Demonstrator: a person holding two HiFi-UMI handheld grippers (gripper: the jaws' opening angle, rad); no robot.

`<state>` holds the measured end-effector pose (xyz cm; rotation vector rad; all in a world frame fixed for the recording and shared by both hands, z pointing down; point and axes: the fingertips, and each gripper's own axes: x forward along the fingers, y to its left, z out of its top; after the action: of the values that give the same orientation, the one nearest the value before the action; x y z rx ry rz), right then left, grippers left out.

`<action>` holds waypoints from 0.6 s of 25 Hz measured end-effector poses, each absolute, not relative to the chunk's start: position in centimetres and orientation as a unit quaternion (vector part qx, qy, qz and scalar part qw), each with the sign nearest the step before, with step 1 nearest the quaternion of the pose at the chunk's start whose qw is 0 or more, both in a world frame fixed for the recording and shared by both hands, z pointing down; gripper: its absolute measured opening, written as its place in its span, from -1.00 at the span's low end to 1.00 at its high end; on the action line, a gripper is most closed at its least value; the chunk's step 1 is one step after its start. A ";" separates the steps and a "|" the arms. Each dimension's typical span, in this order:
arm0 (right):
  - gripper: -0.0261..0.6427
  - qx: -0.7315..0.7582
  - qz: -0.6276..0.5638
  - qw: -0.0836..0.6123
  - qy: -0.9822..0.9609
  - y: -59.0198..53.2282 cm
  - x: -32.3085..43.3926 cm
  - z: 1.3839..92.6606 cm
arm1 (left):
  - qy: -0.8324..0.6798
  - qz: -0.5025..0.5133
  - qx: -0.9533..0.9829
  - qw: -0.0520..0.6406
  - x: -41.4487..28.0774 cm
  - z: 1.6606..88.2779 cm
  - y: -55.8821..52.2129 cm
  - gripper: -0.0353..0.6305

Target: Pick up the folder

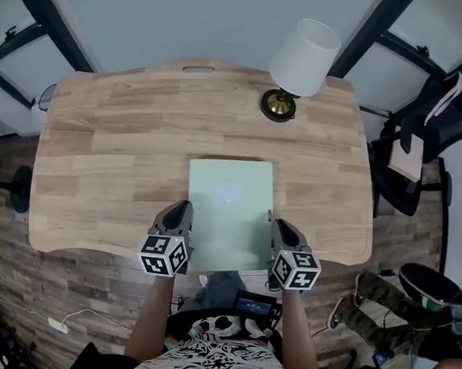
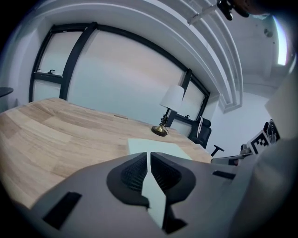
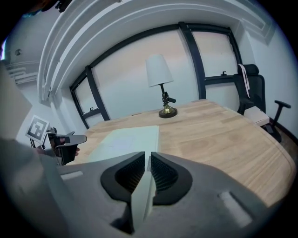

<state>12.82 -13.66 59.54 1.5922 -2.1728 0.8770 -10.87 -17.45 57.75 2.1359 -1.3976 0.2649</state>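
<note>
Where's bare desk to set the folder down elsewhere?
Widest bare wood: left of the folder, out to the left edge of the desk. A narrower strip lies right of it. The lamp crowds the back right corner; the left hand-held gripper and right hand-held gripper occupy the near edge.

No word, brand name or number can be read anywhere. The only signs are black-and-white square code patterns, which are blocks and not letters. They stand on the cube (image 1: 164,255) of the left gripper (image 1: 180,209) and on the cube (image 1: 295,270) of the right gripper (image 1: 280,224). A small screen (image 1: 253,305) at the person's waist glows bluish, but its content is too small to read.
</note>
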 end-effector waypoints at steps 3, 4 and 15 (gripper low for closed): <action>-0.83 0.548 0.320 0.157 -0.756 -13.9 12.7 60.3 | -0.522 0.105 0.796 0.290 -11.0 58.5 -17.4 -0.86; -0.83 0.546 0.325 0.157 -0.756 -13.9 12.6 60.6 | -0.521 0.108 0.795 0.293 -11.1 58.7 -17.4 -0.86; -0.29 0.502 0.388 0.134 -0.761 -15.4 11.3 62.8 | -0.483 0.076 0.793 0.364 -10.5 60.7 -18.0 -0.32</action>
<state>11.27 -15.38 62.80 1.4558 -2.2058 1.1256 -10.52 -17.99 60.68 2.0406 -1.2426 0.1948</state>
